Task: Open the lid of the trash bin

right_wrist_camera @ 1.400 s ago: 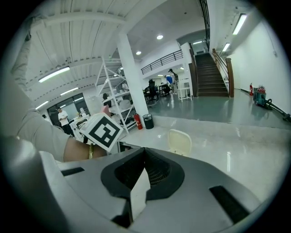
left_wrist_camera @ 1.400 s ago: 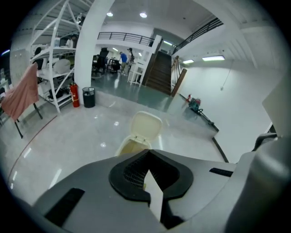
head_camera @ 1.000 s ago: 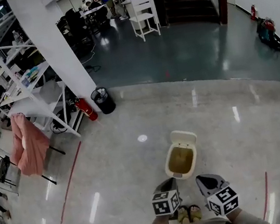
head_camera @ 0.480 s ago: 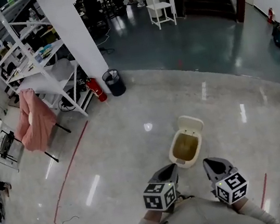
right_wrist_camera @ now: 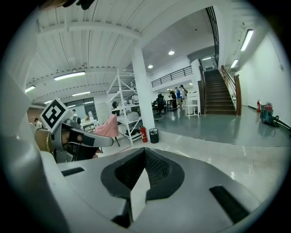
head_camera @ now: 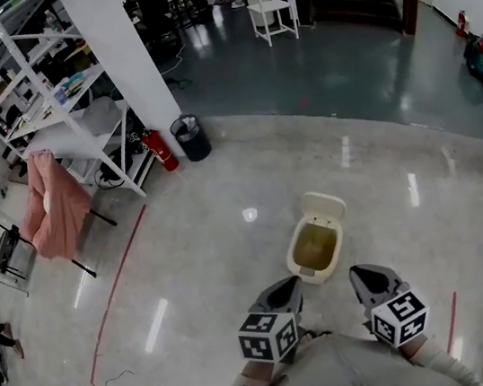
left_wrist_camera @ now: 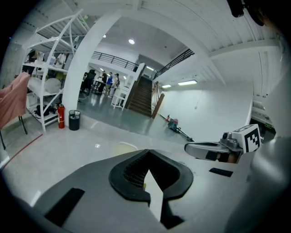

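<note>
I read the left tool (left_wrist_camera: 147, 152) in the left gripper view. Its jaws are closed tip to tip, and only bare floor shows through the gap behind the tips. The right tool (right_wrist_camera: 144, 149) reads the same in the right gripper view: tips together, nothing gripped. Both tools are held low and close to the body, side by side and apart, pointing forward.

The trash bin (head_camera: 315, 249) stands on the polished floor (head_camera: 208, 266) just ahead of the tools, in line with the gap between them. Neither tool touches it. Its long axis runs away from me, leaning slightly right. The lid (head_camera: 323, 207) is at the far end, already raised and tilted back, so the brownish interior is exposed.

I judge the left tool slightly nearer to the bin's near rim, though the difference is small. I judge the opening step complete as things lie. Any further contact calls for a forward and downward reach toward the far, hinged end.
</note>
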`<state>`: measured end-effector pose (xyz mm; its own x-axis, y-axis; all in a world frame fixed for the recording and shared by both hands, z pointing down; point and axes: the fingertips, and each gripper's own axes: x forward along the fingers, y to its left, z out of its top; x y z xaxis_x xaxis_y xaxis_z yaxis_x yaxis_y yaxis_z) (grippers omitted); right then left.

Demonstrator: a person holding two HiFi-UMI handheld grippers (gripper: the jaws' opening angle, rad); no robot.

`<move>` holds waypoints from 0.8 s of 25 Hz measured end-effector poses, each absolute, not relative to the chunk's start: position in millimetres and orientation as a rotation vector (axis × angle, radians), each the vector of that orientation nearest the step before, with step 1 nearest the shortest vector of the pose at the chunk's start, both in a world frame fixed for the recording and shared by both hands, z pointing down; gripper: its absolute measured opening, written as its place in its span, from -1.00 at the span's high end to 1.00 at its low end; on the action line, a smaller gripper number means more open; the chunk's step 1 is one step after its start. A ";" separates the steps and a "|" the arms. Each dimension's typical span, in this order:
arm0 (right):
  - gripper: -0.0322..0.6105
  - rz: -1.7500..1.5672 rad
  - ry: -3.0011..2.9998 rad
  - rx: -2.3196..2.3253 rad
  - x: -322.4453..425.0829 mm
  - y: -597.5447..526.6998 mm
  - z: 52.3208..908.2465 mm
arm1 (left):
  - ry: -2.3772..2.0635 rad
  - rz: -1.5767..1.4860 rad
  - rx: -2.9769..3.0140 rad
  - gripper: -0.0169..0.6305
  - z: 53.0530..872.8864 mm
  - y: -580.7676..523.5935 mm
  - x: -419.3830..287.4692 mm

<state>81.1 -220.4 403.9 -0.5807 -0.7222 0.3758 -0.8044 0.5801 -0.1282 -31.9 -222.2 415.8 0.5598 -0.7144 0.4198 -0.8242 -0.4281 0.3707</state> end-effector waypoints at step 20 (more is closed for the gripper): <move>0.89 0.458 -2.514 1.293 89.1 -214.4 405.7 | -1.235 0.280 2.241 0.94 419.1 -221.5 -28.2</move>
